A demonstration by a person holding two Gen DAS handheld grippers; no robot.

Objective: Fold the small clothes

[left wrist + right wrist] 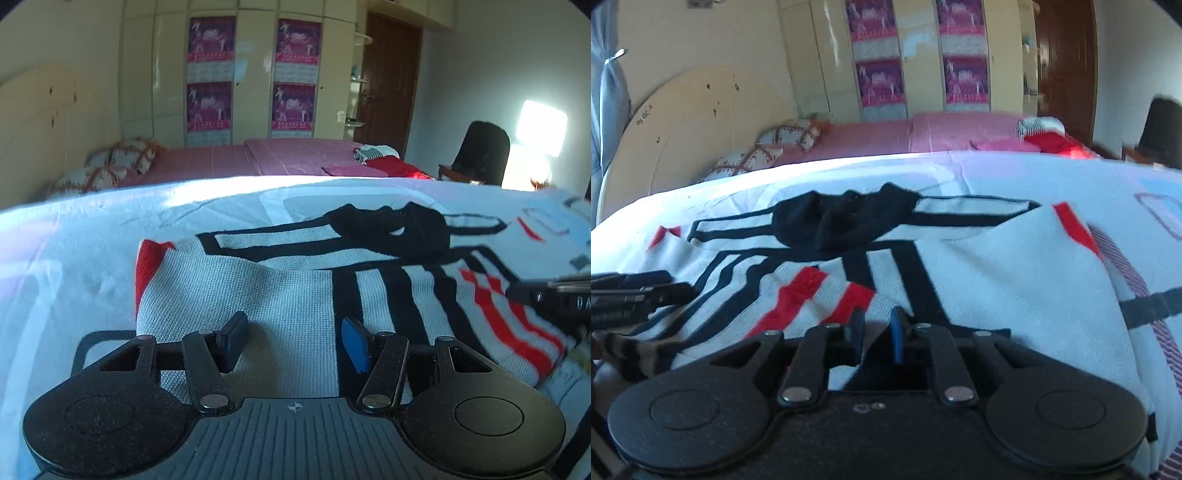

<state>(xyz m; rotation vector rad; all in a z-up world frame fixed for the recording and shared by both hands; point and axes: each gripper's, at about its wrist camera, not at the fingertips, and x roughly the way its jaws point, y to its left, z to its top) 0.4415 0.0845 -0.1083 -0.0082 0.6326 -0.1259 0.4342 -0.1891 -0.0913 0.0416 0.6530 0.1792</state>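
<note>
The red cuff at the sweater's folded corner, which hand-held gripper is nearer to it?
Left. The left hand-held gripper hovers open over the white knit just below the red cuff. The right hand-held gripper sits across the sweater, by the red zigzag stripes.

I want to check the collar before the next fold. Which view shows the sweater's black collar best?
The right wrist view: the black collar sits near the middle, nothing covering it. In the left wrist view the collar lies farther off to the right, seen more side-on.
</note>
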